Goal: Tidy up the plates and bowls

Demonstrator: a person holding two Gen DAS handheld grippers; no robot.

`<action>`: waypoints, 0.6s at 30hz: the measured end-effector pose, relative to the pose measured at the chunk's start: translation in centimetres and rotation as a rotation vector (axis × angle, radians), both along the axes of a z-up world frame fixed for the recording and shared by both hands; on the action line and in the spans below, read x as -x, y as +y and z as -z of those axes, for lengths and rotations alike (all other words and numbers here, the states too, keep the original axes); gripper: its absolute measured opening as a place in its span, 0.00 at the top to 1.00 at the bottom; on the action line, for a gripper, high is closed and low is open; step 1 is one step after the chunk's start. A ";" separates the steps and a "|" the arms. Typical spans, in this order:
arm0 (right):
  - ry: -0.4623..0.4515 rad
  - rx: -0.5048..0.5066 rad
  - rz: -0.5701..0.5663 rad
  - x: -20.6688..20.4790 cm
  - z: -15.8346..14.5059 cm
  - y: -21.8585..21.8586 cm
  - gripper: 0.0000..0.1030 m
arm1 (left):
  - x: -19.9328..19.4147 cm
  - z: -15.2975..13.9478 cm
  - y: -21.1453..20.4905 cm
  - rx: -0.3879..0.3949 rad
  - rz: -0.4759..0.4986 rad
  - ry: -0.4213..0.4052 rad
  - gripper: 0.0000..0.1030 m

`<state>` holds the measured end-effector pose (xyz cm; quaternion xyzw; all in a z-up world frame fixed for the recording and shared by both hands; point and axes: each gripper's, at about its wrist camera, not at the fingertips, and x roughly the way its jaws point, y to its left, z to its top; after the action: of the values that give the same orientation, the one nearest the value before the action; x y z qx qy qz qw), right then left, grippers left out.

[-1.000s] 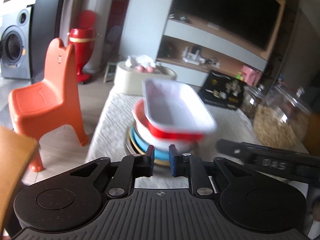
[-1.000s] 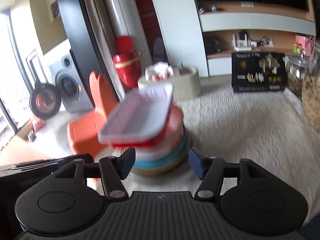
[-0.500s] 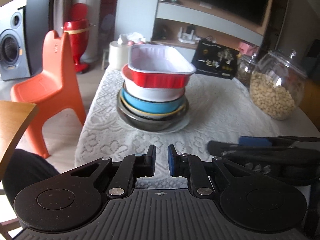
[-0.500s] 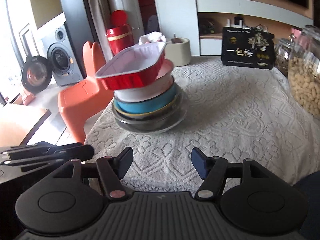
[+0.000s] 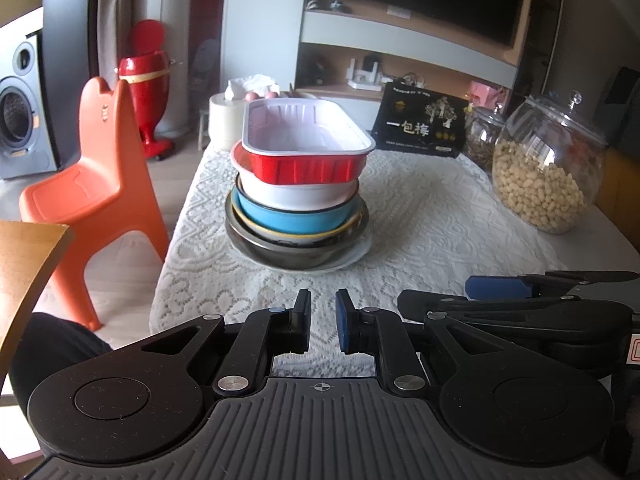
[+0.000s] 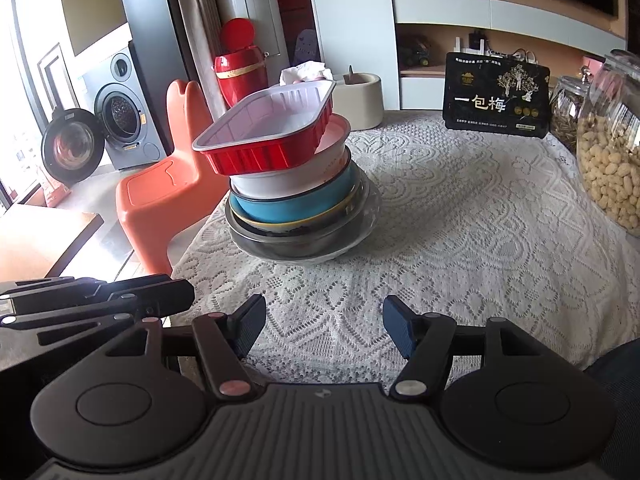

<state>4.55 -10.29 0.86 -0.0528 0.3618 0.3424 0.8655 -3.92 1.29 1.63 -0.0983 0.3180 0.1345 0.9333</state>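
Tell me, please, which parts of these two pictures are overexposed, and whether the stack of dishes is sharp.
Right wrist view: the window at the left edge is blown out to white, but the red foil tray with the white inside is sharp. Left wrist view: light is even, the tray is crisp, and the round glass jar of pale nuts shows small highlights; straight lines bend at the edges.
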 end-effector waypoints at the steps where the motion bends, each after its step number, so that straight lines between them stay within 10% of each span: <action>1: 0.000 0.000 -0.001 0.0 0.0 0.0 0.37 | 0.0 0.0 0.0 0.000 0.001 0.000 0.84; 18: 0.003 -0.001 0.001 0.0 0.1 0.0 0.37 | 0.1 0.0 0.0 0.009 0.002 -0.003 0.85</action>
<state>4.51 -10.27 0.79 -0.0516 0.3628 0.3425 0.8651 -4.02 1.29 1.61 -0.1026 0.3172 0.1321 0.9335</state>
